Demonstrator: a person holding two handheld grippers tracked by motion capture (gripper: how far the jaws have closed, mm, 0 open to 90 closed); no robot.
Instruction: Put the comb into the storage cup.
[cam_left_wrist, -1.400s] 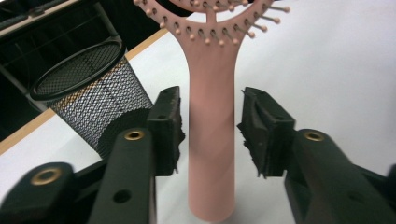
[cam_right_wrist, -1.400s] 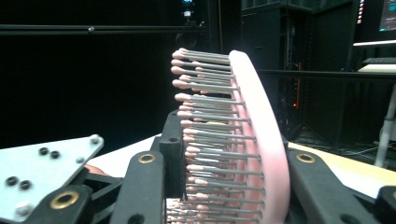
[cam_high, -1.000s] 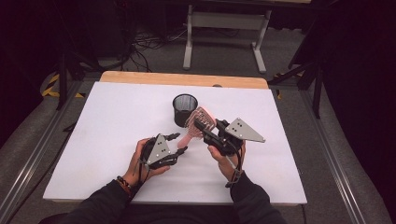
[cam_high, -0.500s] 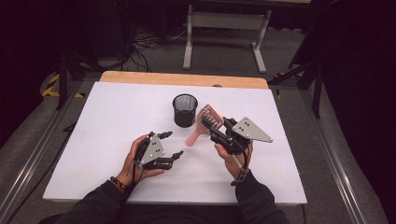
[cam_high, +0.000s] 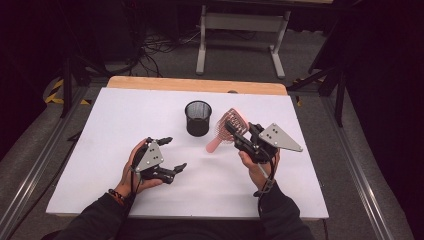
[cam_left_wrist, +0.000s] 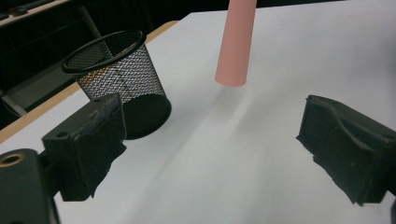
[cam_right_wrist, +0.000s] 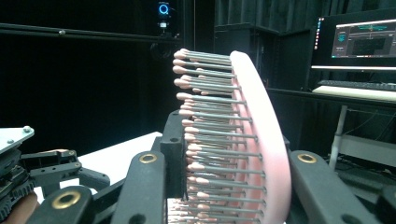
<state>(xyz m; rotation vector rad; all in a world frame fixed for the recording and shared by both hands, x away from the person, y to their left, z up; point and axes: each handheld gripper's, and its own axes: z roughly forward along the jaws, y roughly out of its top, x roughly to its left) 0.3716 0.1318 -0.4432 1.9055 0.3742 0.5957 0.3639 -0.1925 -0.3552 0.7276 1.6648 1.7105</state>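
Gripping one pink hairbrush (cam_high: 231, 126) by its bristled head, the right gripper (cam_high: 239, 137) is clamping it above the white table (cam_high: 300, 200). Its long axis is slanting, handle end pointing down-left toward the tabletop, head up-right. Nearer left, the left gripper (cam_high: 172, 154) is standing empty, jaws wide, having just been opening. Farther back: one black mesh cup (cam_high: 198, 118), upright.

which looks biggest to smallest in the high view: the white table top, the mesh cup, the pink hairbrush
1. white table top, by far the largest.
2. and 3. mesh cup and pink hairbrush: too close to rank. The brush is longer but slimmer, is held above the table in the right gripper, nearer the camera, and is partly hidden by it.
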